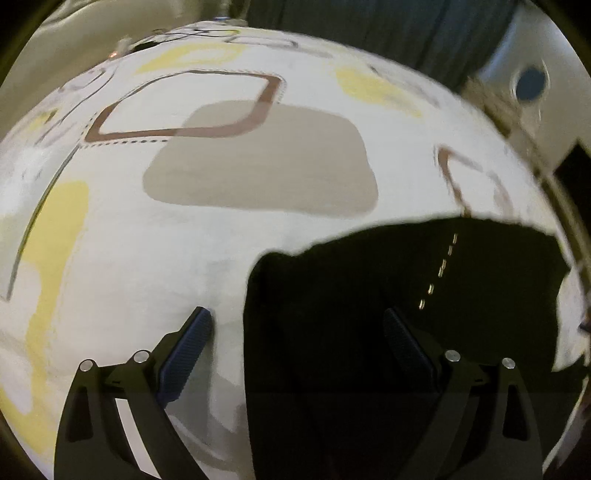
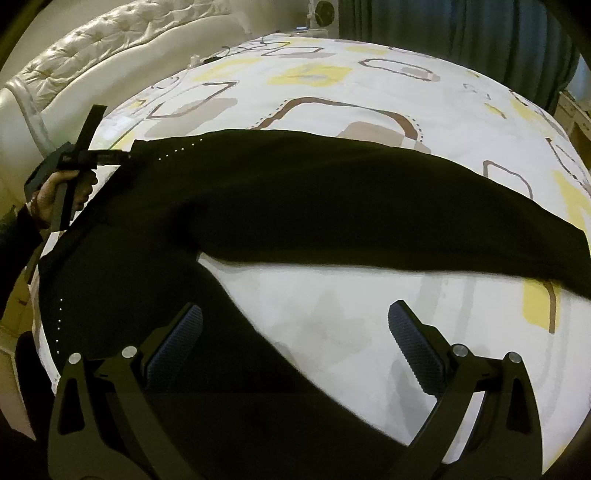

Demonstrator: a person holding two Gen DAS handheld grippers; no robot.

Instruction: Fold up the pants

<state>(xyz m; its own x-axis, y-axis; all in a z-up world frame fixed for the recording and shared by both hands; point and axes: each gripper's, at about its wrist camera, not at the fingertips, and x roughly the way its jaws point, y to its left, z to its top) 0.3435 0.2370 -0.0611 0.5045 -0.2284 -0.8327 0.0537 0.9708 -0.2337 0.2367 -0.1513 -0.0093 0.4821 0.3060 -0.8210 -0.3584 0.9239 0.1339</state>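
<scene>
Black pants (image 2: pixel 332 206) lie spread on the bed, legs apart in a V, with small silver studs down the sides. One leg runs to the right, the other toward the lower middle. My right gripper (image 2: pixel 295 325) is open and empty, above the crotch area where sheet shows between the legs. My left gripper (image 1: pixel 297 325) is open and empty over the waist end of the pants (image 1: pixel 406 295); its left finger is over sheet, its right finger over black cloth. In the right wrist view the left gripper (image 2: pixel 110 157) shows at the far left, by the waistband.
The bed sheet (image 2: pixel 332 85) is white with yellow, grey and brown rounded squares. A padded cream headboard (image 2: pixel 92 51) stands at the back left. Dark curtains (image 2: pixel 461 33) hang behind the bed. Cables (image 2: pixel 258 46) lie at the far edge.
</scene>
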